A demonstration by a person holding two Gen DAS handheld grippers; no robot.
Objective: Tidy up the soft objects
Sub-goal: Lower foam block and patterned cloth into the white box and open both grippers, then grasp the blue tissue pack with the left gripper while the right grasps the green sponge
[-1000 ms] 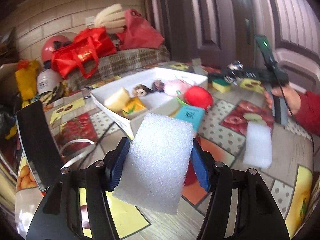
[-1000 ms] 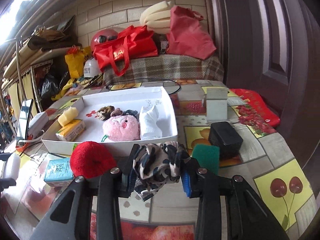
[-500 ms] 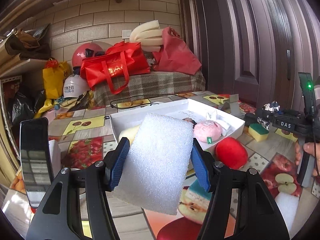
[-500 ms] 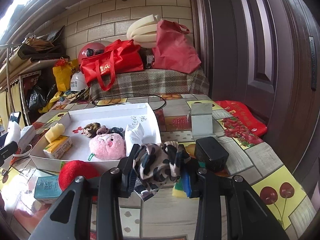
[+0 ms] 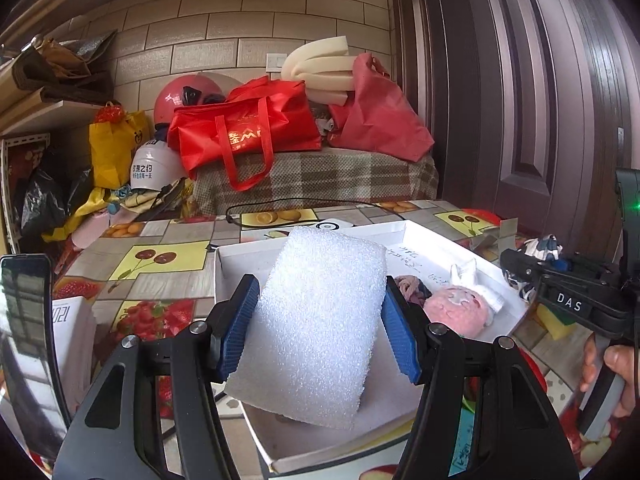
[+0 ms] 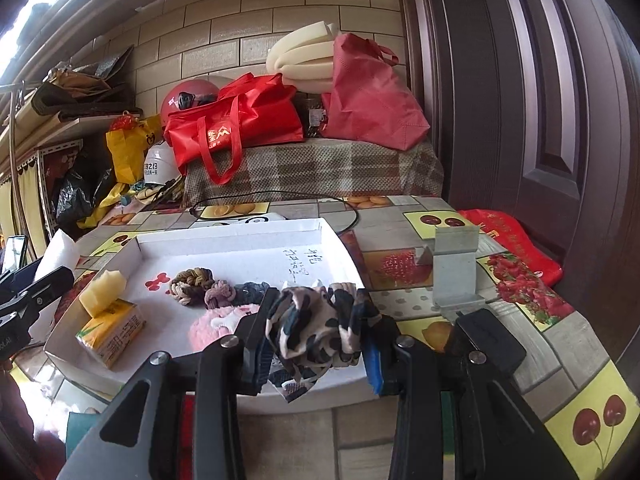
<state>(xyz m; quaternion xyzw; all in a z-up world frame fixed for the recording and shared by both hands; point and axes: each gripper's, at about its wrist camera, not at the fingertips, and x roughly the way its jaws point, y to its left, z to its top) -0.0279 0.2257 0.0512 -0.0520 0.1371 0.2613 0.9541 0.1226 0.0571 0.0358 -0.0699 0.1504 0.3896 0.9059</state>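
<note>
The white tray (image 5: 404,229) was the landmark for both tools. The left gripper (image 5: 318,330) was closed on a white foam block (image 5: 320,320), its blue pads pressing the two long side faces, so the block's long axis ran forward and up, tilted, away from the camera. The block hung over the tray's near-left part, above the rim rather than touching the floor; it looked ready to be lowered and let go. The right gripper (image 6: 316,334) was clamped on a camouflage-print cloth scrunchie (image 6: 318,326), bunched and limp, held just above the tray's near edge. Inside the tray lay a pink plush toy (image 5: 456,312), knotted hair ties (image 6: 188,282), a yellowish foam wedge (image 6: 102,290) resting on a yellow carton (image 6: 112,330). The foam block was coarse, open-celled and light, likely to spring back when released. Of the two, the left gripper seemed further over the tray, so its drop seemed nearer.
</note>
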